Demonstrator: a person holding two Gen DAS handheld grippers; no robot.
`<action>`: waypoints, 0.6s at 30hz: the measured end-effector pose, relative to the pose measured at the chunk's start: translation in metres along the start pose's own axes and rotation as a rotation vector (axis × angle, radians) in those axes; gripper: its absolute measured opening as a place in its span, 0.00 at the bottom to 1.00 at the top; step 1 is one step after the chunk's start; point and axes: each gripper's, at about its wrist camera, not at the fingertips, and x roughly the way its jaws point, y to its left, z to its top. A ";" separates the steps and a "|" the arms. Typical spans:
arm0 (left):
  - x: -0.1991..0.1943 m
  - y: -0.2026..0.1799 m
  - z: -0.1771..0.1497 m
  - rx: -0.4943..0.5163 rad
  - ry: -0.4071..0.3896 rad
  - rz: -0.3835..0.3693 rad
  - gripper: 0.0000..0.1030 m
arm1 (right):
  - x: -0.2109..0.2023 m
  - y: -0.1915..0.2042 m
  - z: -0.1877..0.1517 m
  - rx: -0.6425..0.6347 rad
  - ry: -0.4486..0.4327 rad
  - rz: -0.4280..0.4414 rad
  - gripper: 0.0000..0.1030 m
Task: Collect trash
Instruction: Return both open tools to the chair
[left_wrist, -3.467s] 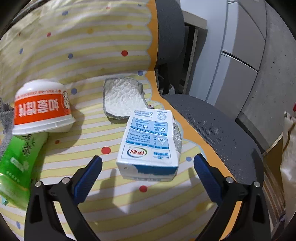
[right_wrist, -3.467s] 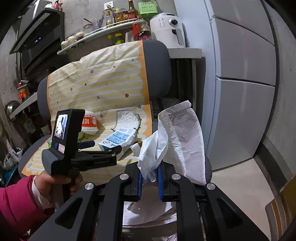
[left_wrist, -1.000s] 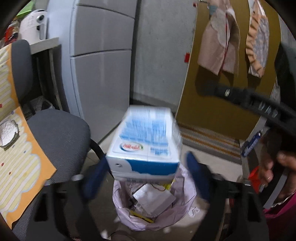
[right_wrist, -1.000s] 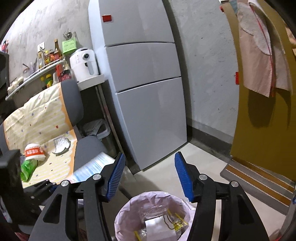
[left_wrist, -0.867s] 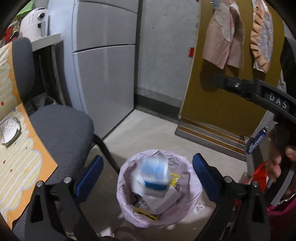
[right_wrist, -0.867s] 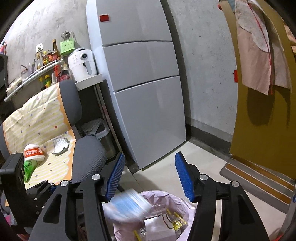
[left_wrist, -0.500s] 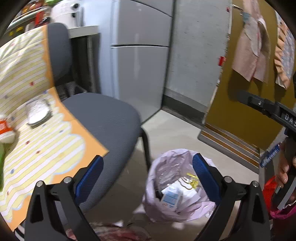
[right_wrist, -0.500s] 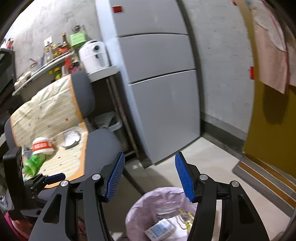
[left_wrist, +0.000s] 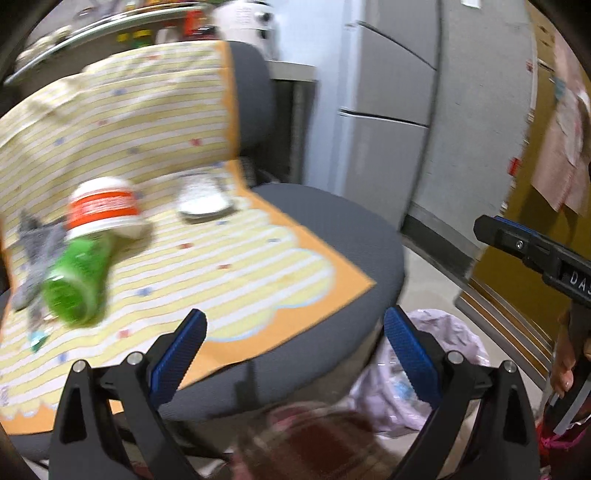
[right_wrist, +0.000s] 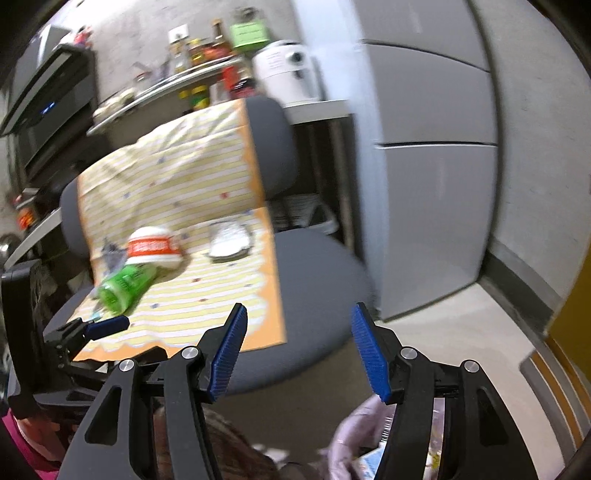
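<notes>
While empty — both grippers (left_wrist: 293, 352) (right_wrist: 297, 354) agape.

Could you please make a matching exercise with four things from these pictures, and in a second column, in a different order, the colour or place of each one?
Things:
1. cup
2. bottle
3. foil tray
4. trash bag

Descriptions:
A. green, lying on its side on the striped cloth
B. pale purple, on the floor beside the chair
C. white with an orange band
D. silver rim, white inside, near the chair's backrest

Pairs: 1-C, 2-A, 3-D, 4-B
</notes>
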 end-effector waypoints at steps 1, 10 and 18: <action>-0.004 0.010 -0.001 -0.016 -0.004 0.018 0.91 | 0.006 0.011 0.003 -0.019 0.008 0.022 0.59; -0.051 0.122 -0.020 -0.216 -0.040 0.258 0.91 | 0.051 0.091 0.021 -0.141 0.059 0.141 0.59; -0.060 0.234 -0.045 -0.476 -0.009 0.461 0.91 | 0.071 0.141 0.024 -0.216 0.066 0.189 0.59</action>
